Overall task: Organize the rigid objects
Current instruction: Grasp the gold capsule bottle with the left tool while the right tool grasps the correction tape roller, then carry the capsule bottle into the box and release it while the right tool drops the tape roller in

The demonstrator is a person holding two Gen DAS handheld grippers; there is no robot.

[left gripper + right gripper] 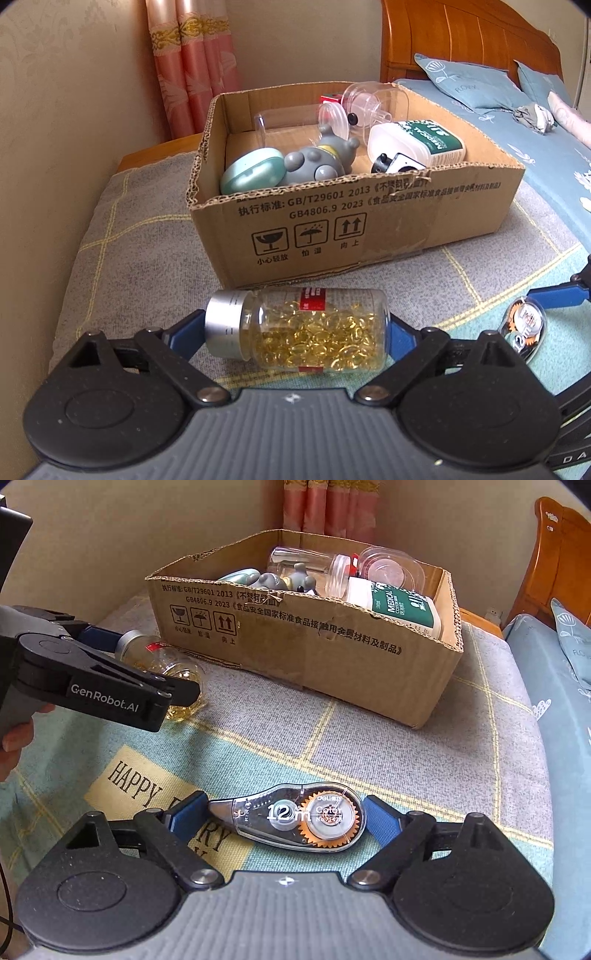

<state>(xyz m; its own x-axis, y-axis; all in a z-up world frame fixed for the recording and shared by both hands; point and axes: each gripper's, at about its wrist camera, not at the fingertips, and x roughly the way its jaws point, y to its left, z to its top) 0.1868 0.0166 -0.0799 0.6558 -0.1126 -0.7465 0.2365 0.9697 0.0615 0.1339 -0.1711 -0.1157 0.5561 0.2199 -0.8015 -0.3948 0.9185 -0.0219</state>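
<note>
While your left tool (pixel 295 332) straddles the capsule bottle (pixel 306 328), its blue fingers (pixel 184 330) sit at the two ends, one against the silver cap and one against the base, so it looks clamped on the bottle, which lies on its side on the checked blanket (pixel 129 236) just in front of the cardboard box (pixel 369 218). Seen from your right wrist camera, the same bottle (pixel 162 661) is half hidden behind the left tool's black finger arm, close to the near left corner of the box (pixel 306 642). Your right tool (pixel 286 818) has its blue pads (pixel 376 821) at either end of the clear correction tape dispenser (pixel 295 818), touching or very nearly touching it; the dispenser lies flat on the blanket (pixel 424 746), near you and well apart from the box. Whether that grip is firm you cannot tell. Inside the box lie a grey toy figure (pixel 317 162), a teal oval case (pixel 253 175), a white and green medical cotton container (pixel 417 142), a clear jar (pixel 295 120) on its side and a clear lidded tub (pixel 376 99) at the far side. A bed with blue pillows (pixel 465 79) stands to the right.
</note>
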